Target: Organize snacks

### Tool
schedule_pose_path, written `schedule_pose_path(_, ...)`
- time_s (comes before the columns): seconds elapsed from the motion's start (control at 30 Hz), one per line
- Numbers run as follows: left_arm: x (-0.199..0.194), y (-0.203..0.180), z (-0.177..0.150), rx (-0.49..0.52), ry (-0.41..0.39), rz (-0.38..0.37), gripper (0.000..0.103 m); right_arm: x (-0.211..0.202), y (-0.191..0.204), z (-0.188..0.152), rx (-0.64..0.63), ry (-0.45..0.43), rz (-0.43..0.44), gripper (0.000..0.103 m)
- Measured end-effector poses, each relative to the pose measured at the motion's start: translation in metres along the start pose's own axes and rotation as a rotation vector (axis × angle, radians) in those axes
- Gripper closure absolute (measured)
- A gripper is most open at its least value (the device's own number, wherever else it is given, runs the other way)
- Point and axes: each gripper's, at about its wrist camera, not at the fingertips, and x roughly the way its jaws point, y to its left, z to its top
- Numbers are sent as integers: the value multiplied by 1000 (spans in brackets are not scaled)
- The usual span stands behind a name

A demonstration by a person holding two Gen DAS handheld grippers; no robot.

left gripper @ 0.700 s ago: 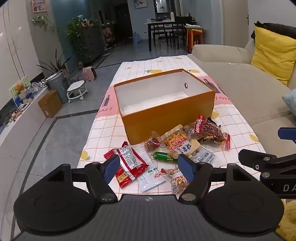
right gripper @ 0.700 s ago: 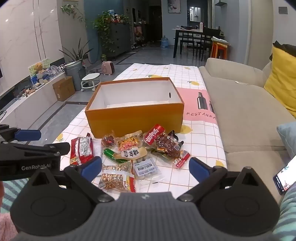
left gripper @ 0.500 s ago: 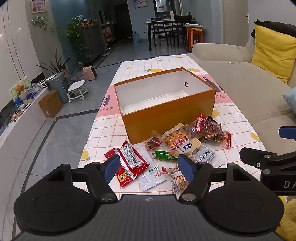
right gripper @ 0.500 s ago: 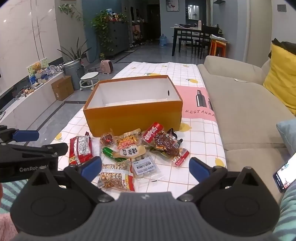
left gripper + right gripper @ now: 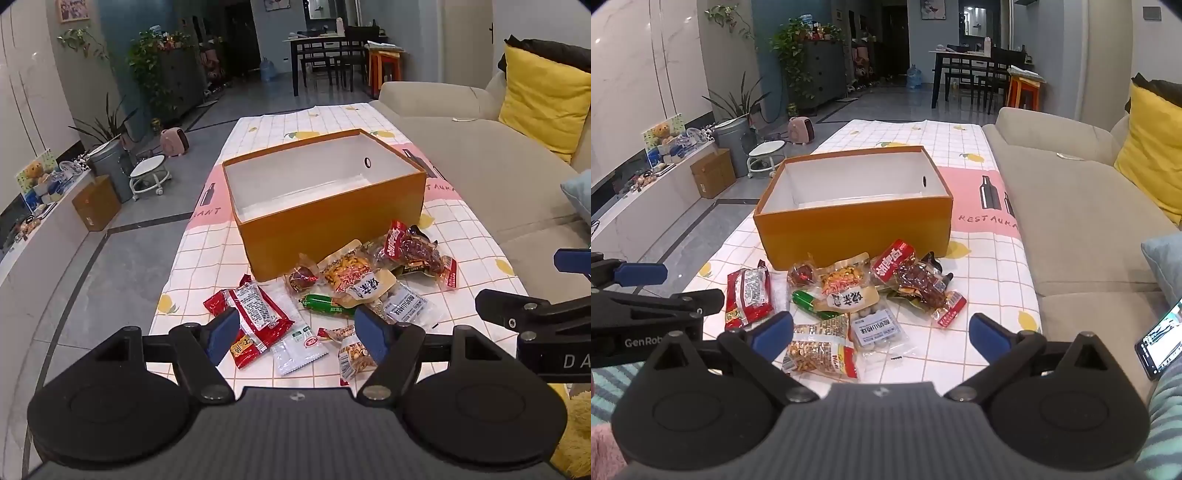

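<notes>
while both grippers [image 5: 297, 330] [image 5: 881, 332] gape, snacks [image 5: 849, 295] lie beside box [image 5: 853, 230].

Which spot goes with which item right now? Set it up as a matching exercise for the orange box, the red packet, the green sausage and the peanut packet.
Things:
1. orange box
2. red packet
3. green sausage
4. peanut packet

Places or states:
A. partly tucked under the beige pouch
B. leftmost of the pile, on the tablecloth
C. open-topped, no snack visible inside
D. nearest the right gripper, by its left finger

Pairs: 1-C, 2-B, 3-A, 4-D
</notes>
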Motion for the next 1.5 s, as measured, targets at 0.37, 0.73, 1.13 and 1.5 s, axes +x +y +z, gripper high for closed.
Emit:
schedule_pose_path(0.37, 1, -1, -2, 2, 3, -1, 19, 1, 0, 1, 2, 8, -3, 4)
schedule_pose_path(0.73, 3, -1, -5, 4, 9, -6, 19, 3, -4, 1, 11, 18, -7, 4)
schedule_pose_path(1.13, 3, -2, -4, 4, 18, -7, 19, 4, -3, 0, 10, 23, -11, 4)
schedule_pose_path(1.5, 4, -2, -4, 8, 28, -9, 19, 5, -5, -1, 14, 33, -20, 4)
